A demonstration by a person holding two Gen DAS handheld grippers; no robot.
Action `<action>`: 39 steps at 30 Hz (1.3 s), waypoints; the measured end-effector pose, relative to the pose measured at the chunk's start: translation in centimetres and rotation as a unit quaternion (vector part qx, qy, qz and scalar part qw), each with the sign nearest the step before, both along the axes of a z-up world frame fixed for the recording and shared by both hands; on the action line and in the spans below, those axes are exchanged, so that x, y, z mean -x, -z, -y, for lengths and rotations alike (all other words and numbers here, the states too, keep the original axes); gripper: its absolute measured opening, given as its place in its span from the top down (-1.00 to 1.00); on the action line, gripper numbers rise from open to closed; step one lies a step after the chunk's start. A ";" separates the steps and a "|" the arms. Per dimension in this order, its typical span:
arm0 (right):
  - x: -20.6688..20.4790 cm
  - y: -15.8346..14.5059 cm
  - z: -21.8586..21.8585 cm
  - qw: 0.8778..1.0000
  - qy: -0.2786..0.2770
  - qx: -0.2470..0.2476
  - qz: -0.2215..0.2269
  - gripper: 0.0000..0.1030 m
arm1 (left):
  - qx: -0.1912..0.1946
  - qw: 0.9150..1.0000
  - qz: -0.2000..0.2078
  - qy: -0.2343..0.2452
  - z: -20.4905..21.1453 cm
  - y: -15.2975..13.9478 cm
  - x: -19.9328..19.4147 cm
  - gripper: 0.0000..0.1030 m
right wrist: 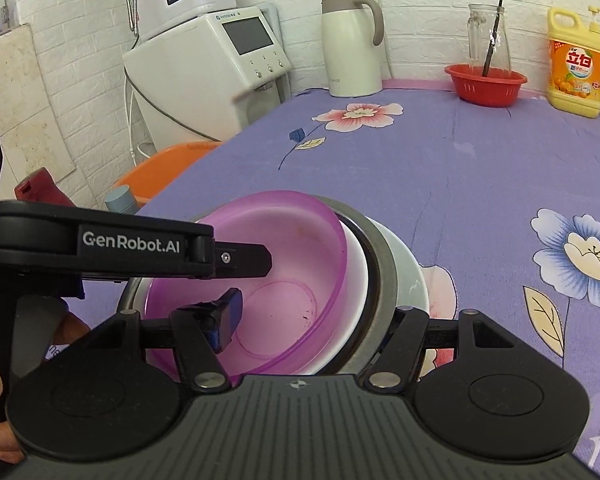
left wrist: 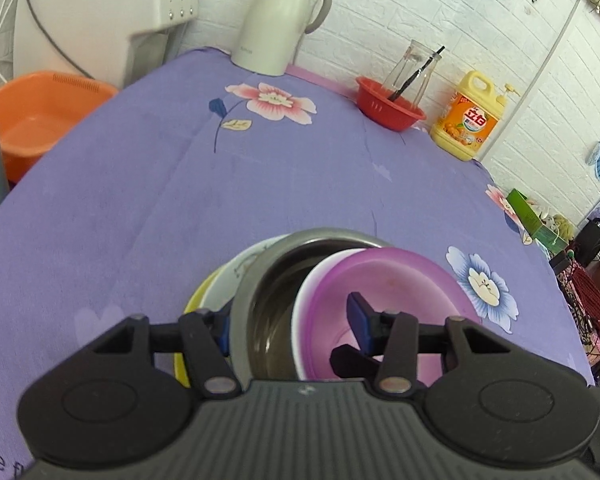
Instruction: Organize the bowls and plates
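A stack of dishes is sitting near the front edge of the surface (left wrist: 300,168), which is wearing a purple floral cloth. A purple bowl (left wrist: 384,300) is lying tilted inside a white bowl (right wrist: 358,280), both nested in a steel bowl (left wrist: 284,276), and that one is resting on a white plate (left wrist: 236,272) with a yellow plate (left wrist: 198,292) showing beneath it at the left. The left gripper (left wrist: 292,320) is spreading wide around the stack: its left finger is sitting outside the steel bowl's rim by the plates, while its right finger, with the blue pad (left wrist: 360,320), is hanging inside the purple bowl, and whether either finger is pressing on anything is not clear. The right gripper (right wrist: 312,320) is also standing wide apart, its left blue pad (right wrist: 228,316) dipping inside the purple bowl and its right finger lying outside the steel bowl's rim, hidden behind it, so no firm hold is showing. In the right wrist view the left gripper's black arm is reaching in over the purple bowl from the left. Along the back wall a white thermos jug (right wrist: 350,40), a red basket (right wrist: 486,84) holding a glass jar (right wrist: 488,36), and a yellow detergent bottle (right wrist: 576,64) are standing well apart from the stack. An orange basin (left wrist: 36,116) is sitting beside the surface at the left.
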State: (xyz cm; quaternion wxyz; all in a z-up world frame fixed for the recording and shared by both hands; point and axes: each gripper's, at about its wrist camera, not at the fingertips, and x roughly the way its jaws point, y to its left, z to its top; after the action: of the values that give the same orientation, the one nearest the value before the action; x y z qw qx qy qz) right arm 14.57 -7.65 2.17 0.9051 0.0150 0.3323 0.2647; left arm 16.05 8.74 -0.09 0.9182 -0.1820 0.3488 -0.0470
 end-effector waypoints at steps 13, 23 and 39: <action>-0.7 0.7 -0.2 1.000 0.000 0.001 0.002 -1.00 | 0.005 1.000 0.002 0.001 -0.1 0.8 -0.9 0.03; -0.8 0.7 0.1 1.000 0.001 -0.014 -0.003 -1.00 | 0.017 1.000 0.004 -0.002 -0.3 0.9 -0.8 0.01; -0.7 0.6 0.5 1.000 0.007 -0.025 -0.008 -1.00 | 0.020 0.999 0.036 -0.022 -0.5 -0.2 0.1 -0.42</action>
State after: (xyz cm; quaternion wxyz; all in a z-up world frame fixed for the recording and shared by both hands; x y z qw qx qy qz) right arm 15.28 -8.17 1.60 0.9037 0.0419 0.3323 0.2667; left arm 15.98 9.24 0.11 0.9273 -0.2060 0.3099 -0.0401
